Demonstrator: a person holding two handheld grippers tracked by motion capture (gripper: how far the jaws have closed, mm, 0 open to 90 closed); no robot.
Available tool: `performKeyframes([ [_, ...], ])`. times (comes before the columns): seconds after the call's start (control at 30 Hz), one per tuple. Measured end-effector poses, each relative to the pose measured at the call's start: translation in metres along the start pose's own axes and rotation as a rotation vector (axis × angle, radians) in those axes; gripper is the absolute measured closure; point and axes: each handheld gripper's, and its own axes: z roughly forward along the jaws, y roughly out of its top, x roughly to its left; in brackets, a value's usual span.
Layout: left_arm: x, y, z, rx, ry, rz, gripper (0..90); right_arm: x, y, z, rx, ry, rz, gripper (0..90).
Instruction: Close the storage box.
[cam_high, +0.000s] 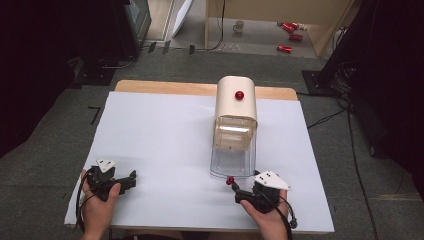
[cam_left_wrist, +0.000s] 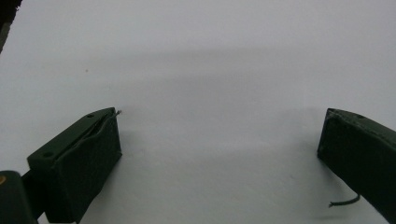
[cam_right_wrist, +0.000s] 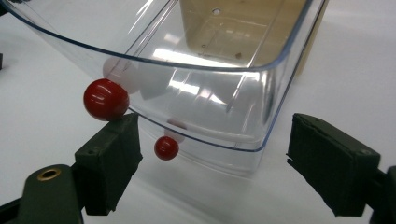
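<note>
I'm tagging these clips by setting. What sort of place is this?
Probably a lab or studio recording bay, not a home: a table covered in plain white sheet, dark curtains at both sides, cables across grey carpet, and red cans lying by a wooden frame behind.

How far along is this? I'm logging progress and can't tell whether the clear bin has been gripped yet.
Done: the right gripper sits at the front of the clear bin, beside a red knob. In hand: nothing; its jaws stand open, the knob outside them. The left gripper lies open on the white table. Left: probably gripping the knob.
</note>
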Motion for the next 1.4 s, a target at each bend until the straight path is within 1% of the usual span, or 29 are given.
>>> performKeyframes([
  [0.07,0.000,0.000,0.000,0.000,0.000,0.000,0.0,-0.002,0.002,-0.001,-0.009,-0.006,0.003,18.9],
  [0.17,0.000,0.000,0.000,0.000,0.000,0.000,0.0,-0.004,0.006,-0.003,-0.007,0.022,0.017,18.2],
  [0.33,0.000,0.000,0.000,-0.001,0.000,-0.001,0.0,-0.004,0.014,-0.005,-0.016,0.013,0.010,18.2],
  [0.43,0.000,0.000,0.000,-0.001,0.000,-0.001,0.0,-0.003,0.014,-0.004,-0.016,0.012,0.007,18.2],
  [0.47,0.000,0.000,0.000,0.000,0.000,0.000,0.0,-0.003,0.012,-0.001,-0.004,0.012,0.007,18.4],
  [0.63,0.000,0.000,0.000,0.000,0.000,0.000,0.0,-0.004,0.007,0.002,-0.004,-0.002,0.023,18.4],
  [0.77,0.000,0.000,0.000,0.000,0.000,0.000,0.0,-0.003,0.003,-0.002,-0.011,-0.013,0.036,18.1],
  [1.03,0.000,0.000,0.000,0.000,0.000,0.000,0.0,0.007,-0.008,-0.010,-0.016,-0.024,0.050,24.0],
  [1.13,0.000,0.000,0.000,0.001,0.000,0.000,0.0,0.009,-0.011,-0.010,-0.003,-0.026,0.053,25.2],
  [1.27,0.000,0.000,0.000,0.001,0.000,0.000,0.0,0.013,-0.015,-0.005,0.024,-0.025,0.047,24.9],
  [1.37,0.000,0.000,0.000,0.001,0.000,0.000,0.0,0.017,-0.016,-0.002,0.043,-0.044,0.041,25.3],
  [1.4,0.000,0.000,0.000,0.001,0.000,0.000,0.0,0.018,-0.017,-0.001,0.046,-0.051,0.044,26.8],
])
